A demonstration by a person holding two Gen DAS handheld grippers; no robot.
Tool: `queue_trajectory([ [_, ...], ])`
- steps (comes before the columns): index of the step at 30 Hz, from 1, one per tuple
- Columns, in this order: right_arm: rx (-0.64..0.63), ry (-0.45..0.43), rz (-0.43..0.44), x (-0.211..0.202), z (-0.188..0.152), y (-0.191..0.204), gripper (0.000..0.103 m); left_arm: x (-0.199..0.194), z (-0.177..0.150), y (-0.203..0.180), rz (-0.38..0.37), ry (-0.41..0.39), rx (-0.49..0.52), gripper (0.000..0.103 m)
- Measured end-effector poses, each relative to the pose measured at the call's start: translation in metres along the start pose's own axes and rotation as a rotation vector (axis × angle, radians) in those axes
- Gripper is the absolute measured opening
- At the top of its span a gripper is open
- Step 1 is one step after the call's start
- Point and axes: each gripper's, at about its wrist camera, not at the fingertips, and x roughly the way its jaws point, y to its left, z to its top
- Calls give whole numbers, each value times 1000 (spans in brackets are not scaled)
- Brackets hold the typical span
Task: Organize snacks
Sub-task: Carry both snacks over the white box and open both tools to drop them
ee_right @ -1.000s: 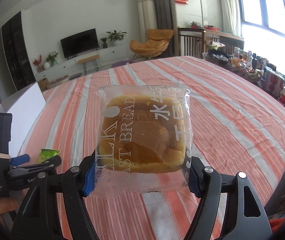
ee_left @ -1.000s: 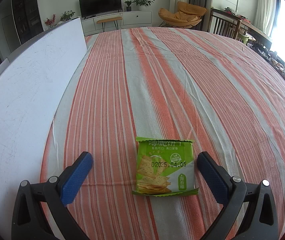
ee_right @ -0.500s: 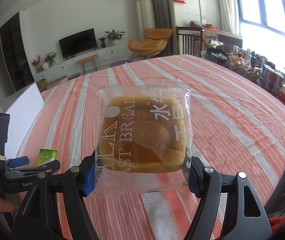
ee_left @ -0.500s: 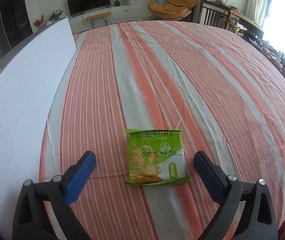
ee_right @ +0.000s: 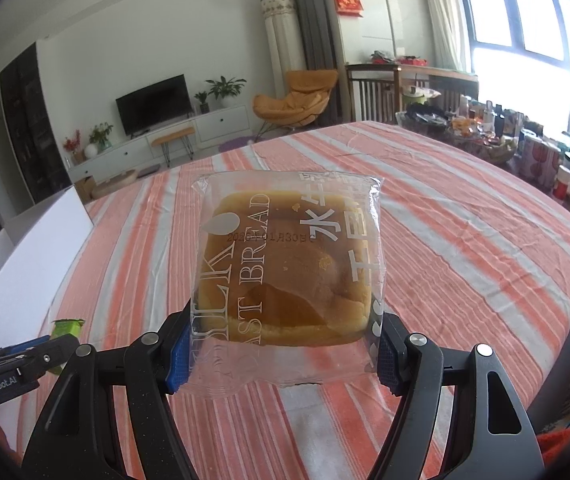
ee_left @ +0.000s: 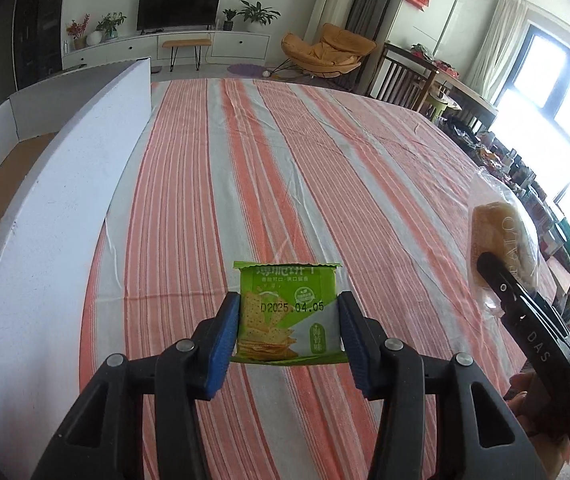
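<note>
A green cracker packet (ee_left: 289, 312) sits between the blue pads of my left gripper (ee_left: 288, 334), which is shut on its two sides just above the striped tablecloth (ee_left: 285, 184). Its top edge also shows in the right wrist view (ee_right: 67, 327). My right gripper (ee_right: 279, 354) is shut on a clear bag of milk toast bread (ee_right: 285, 276) and holds it upright above the table. The bread and the right gripper also show at the right of the left wrist view (ee_left: 501, 236).
A tall white foam board (ee_left: 69, 208) stands along the table's left edge. The round table carries an orange and grey striped cloth (ee_right: 465, 240). Bottles and clutter (ee_right: 525, 148) sit on a side table at the far right.
My left gripper has closed from wide open onto the green cracker packet and tilted up, so more of the room shows. The right gripper still holds the bread, barely moved.
</note>
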Motion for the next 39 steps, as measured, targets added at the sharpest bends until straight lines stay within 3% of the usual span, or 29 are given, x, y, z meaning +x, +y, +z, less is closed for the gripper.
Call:
queue_trajectory([
  [10,-26,-25,6,-10,-3,4,74,-80,8,2,-100,-64,-16,48],
  [16,-34,-41,14,-16,-5,6,74,-133,12,26,-174,-96,-90,48],
  [20,-44,-72,43,-26,-2,7,74,-179,16,55,-178,-156,-136,48],
  [23,-67,-86,73,-37,3,15,74,-217,23,92,-125,-229,-181,48],
  [29,-151,-83,219,-60,19,64,74,-255,18,178,104,-308,-252,48],
  [34,-232,-38,458,-84,43,144,74,-236,8,240,212,-275,-336,48],
  [37,-324,43,626,-94,51,208,74,-218,2,266,265,-261,-383,49],
  [39,-393,122,725,-92,48,252,77,-205,-3,275,341,-249,-388,49],
])
